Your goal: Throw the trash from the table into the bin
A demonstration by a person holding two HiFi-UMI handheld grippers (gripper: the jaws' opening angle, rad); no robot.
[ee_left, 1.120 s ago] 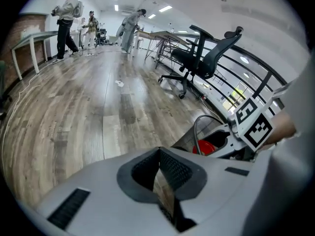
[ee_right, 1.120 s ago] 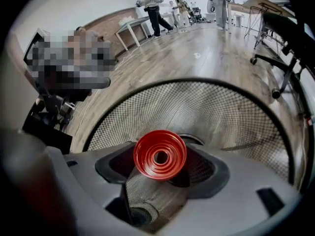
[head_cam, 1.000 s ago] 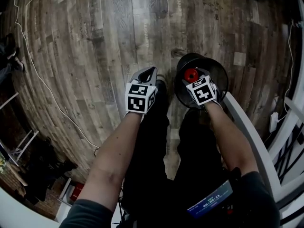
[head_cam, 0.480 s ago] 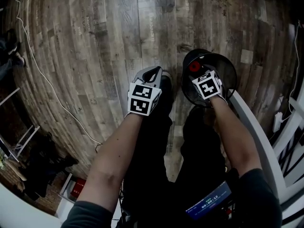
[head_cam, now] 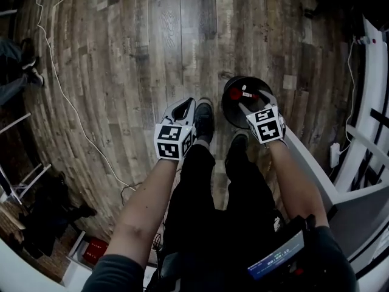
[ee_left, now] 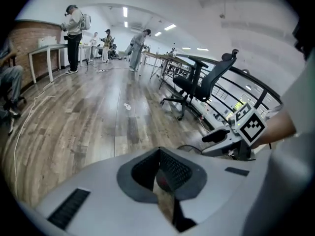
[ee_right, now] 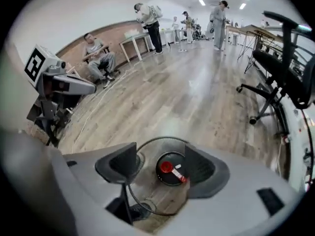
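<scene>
Since the earlier frame both tools are being raised away from the floor [head_cam: 121,53]. The bin [head_cam: 231,115] [ee_right: 164,137] is now being seen smaller and farther below, and the person's shoes [head_cam: 204,117] are being brought into the head view.

The right tool [head_cam: 255,102] [ee_right: 161,151] is being held above the near rim of the bin, as it was before. Its jaws are being kept wide apart and nothing is being gripped between the pads. In the right gripper view the bin's ring is being framed between those open jaws. The red trash piece [head_cam: 237,93] [ee_right: 166,167] is lying on the dark bottom of the bin, with a pale strip attached to it.

The left tool [head_cam: 189,102] [ee_left: 158,151] is being held to the left of the bin, over bare floor beside the shoes. Its jaws are being kept together, with the tips touching. A faint reddish smudge is being shown low between its pads, but it is too blurred to be identified.

What appears to be the white edge of the bench [head_cam: 317,174] is being passed by the right forearm. A thin cable [head_cam: 61,96] is lying across the floor at the left. In the left gripper view an office chair [ee_left: 202,80] is standing near the desks, and people [ee_left: 74,33] are being seen far down the room.
</scene>
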